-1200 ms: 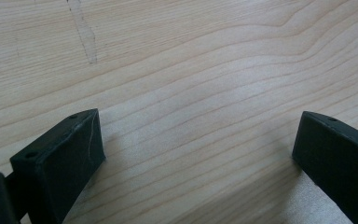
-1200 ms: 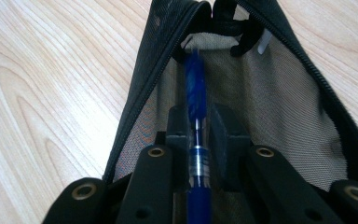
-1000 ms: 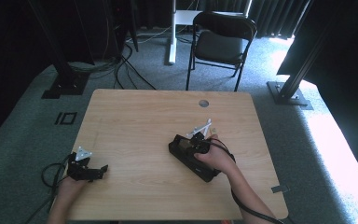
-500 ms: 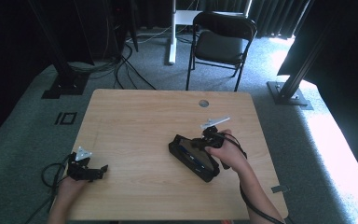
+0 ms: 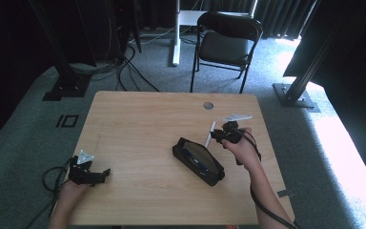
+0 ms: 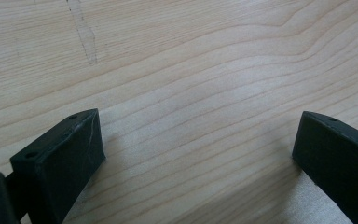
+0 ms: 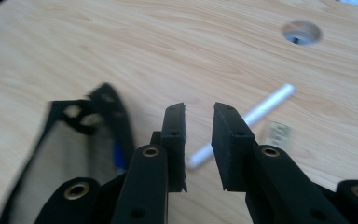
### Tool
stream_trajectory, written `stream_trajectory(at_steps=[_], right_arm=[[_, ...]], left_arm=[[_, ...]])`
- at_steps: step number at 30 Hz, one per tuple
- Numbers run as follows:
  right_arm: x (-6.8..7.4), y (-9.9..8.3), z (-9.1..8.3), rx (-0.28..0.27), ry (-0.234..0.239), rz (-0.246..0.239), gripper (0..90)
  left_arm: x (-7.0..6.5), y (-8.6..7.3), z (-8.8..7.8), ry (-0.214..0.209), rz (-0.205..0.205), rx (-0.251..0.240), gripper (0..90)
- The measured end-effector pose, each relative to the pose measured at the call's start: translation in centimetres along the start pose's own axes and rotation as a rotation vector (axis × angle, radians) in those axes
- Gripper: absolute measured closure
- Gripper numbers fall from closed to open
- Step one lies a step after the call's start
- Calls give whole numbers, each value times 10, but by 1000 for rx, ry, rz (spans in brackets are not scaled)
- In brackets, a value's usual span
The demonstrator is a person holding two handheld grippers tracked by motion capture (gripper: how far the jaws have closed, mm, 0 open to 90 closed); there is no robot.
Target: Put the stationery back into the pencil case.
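Pouch (image 5: 198,160): black mesh pencil case, flat on the table (image 5: 138,124), lying diagonally right of centre; something blue shows inside
White stick (image 7: 247,122): thin, on the wood just beyond the jaws
Right gripper (image 7: 199,140): jaws narrow, nothing between them; just beside the pouch
Left gripper (image 6: 196,154): jaws wide, empty; near the table's front left corner

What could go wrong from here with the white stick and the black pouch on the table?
1. The white stick looks round and lies loose on the table, so a nudge might roll it toward the cable hole.
2. The right gripper has its jaws only narrowly apart, with nothing between them; a grab could push the stick away.
3. The black pouch lies close by, so the hand might knock it.
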State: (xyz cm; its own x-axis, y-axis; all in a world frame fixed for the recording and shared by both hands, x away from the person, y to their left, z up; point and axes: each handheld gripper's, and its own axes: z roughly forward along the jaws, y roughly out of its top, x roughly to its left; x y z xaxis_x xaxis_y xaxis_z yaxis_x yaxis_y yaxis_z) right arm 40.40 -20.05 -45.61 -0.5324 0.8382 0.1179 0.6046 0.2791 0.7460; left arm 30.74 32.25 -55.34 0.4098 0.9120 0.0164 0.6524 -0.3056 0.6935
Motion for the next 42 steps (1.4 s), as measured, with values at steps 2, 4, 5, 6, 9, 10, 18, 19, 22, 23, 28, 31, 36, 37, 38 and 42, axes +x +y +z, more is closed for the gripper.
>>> stream_trajectory(at_steps=[2,4,5,6,9,10,18,19,22,23,28,31,36,37,38,42], right_arm=[[-8,-2,4,-1,-30,25,746],[-16,-4,9,1,-64,41,738],[-19,-5,11,-1,-77,58,731],[-23,-6,14,-3,-87,70,727],[-31,-10,23,-2,-124,105,717],[-34,-12,27,-4,-130,120,716],[-49,-19,52,33,-162,181,647],[-49,-19,54,32,-161,191,636],[-49,-20,62,50,-161,186,624],[-49,-20,64,57,-170,183,613],[-52,-21,75,81,-186,181,594],[-51,-22,79,92,-190,181,583],[-49,-22,84,110,-204,164,583],[-49,-23,85,116,-209,164,583],[-49,-24,86,116,-207,165,593],[-48,-25,85,131,-215,159,678]], left_arm=[[0,0,0,0,0,0,21],[0,0,0,0,0,0,21],[0,0,0,0,0,0,21],[0,0,0,0,0,0,21],[0,0,0,0,0,0,21],[0,0,0,0,0,0,21],[0,0,0,0,0,0,21],[0,0,0,0,0,0,21],[0,0,0,0,0,0,21],[0,0,0,0,0,0,21],[0,0,0,0,0,0,21],[0,0,0,0,0,0,21],[0,0,0,0,0,0,21],[0,0,0,0,0,0,21],[0,0,0,0,0,0,21],[0,0,0,0,0,0,21]])
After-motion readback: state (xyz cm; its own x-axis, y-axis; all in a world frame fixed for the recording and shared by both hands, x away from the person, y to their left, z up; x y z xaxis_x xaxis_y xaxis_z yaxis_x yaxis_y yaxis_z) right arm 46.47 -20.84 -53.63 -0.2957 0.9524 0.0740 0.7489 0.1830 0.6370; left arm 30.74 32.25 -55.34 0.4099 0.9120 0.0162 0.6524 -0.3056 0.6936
